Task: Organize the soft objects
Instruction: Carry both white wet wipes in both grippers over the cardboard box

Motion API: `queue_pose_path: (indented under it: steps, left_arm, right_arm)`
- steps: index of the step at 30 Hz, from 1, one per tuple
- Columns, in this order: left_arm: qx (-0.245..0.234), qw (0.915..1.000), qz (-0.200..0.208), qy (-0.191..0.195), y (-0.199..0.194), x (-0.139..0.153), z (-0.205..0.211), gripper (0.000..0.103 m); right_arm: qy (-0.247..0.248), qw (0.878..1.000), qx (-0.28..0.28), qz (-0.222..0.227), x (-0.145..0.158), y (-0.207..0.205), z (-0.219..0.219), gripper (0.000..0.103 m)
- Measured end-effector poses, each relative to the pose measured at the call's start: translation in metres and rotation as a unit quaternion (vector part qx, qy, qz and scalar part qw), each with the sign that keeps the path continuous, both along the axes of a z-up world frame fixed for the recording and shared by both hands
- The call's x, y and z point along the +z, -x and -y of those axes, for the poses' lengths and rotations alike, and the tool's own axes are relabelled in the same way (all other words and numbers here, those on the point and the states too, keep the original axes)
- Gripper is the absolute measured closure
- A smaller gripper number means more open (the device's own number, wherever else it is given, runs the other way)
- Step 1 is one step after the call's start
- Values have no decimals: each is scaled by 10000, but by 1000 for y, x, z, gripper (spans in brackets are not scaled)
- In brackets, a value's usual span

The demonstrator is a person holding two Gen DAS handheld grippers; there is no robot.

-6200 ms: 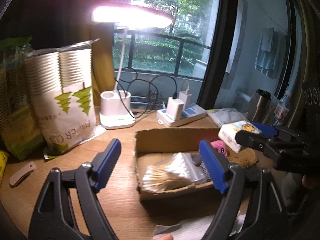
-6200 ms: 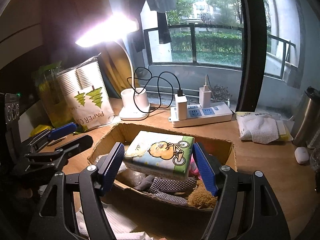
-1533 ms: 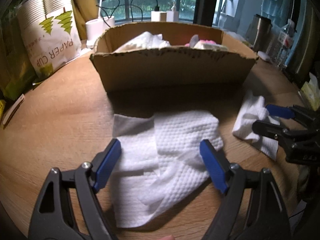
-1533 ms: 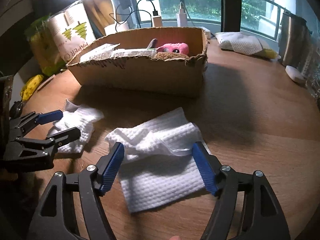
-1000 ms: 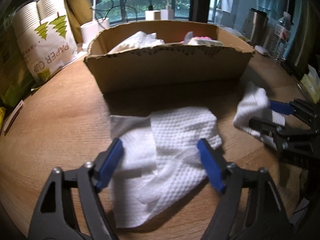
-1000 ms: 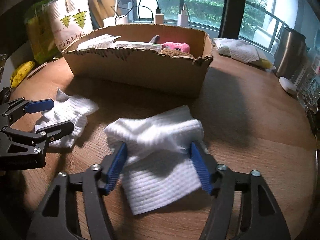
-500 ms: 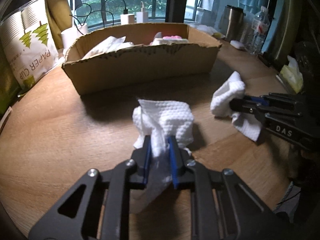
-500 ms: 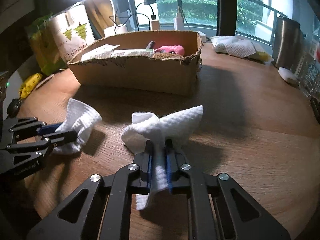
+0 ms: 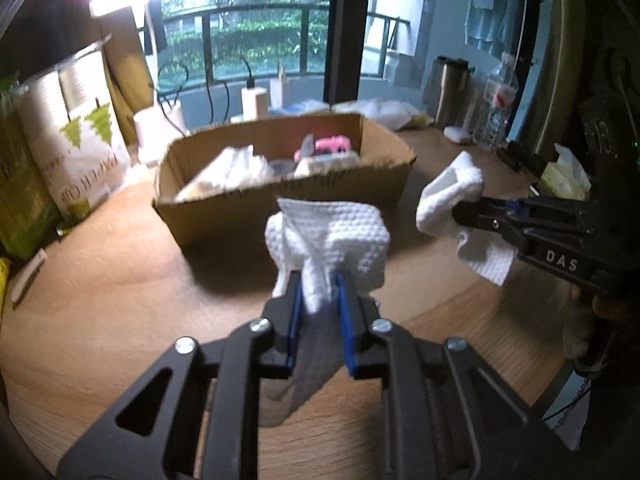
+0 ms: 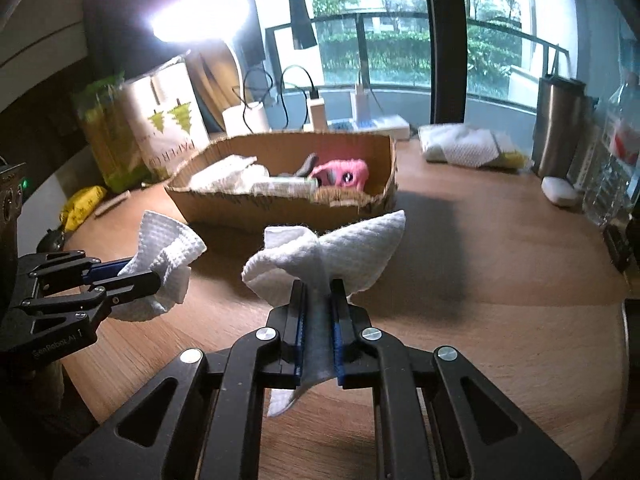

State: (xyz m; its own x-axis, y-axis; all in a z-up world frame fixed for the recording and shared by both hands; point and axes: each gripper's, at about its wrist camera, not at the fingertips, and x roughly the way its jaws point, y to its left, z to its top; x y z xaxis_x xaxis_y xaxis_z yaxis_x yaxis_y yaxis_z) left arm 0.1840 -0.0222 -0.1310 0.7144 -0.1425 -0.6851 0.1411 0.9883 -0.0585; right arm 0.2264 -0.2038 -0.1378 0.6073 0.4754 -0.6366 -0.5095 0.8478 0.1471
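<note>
- Left gripper (image 9: 318, 280): jaws closed to a narrow gap, pinching a white cloth (image 9: 334, 232) at its bunched middle; the cloth was lifted off the table (image 9: 100, 300), loose end hanging beneath.
- Right gripper (image 10: 319, 286): jaws likewise nearly shut on a second white cloth (image 10: 332, 248), also airborne, corners flaring above the pads.
- Handling, judged: both cloths looked light, limp and textured, unlikely to slip. A gathered mid-fold pinch seemed best; dangling tails might snag the carton rim.
- Beyond: cardboard box (image 10: 248, 208) stood on the table, open-topped, already holding a pink plush toy (image 10: 344, 172) and pale packets.
- Farther: paper cup pack (image 9: 76, 152).
</note>
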Motion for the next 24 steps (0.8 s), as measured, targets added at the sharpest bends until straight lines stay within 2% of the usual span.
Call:
queue_pose_path:
  steps: [9, 24]
  left_arm:
    - [53, 9994, 352, -53, 4, 26, -8, 86]
    - [131, 9962, 855, 81, -2, 61, -19, 86]
  right_arm:
    - [-86, 9997, 24, 241, 25, 1, 0, 90]
    - [-148, 9986, 47, 497, 57, -10, -2, 90]
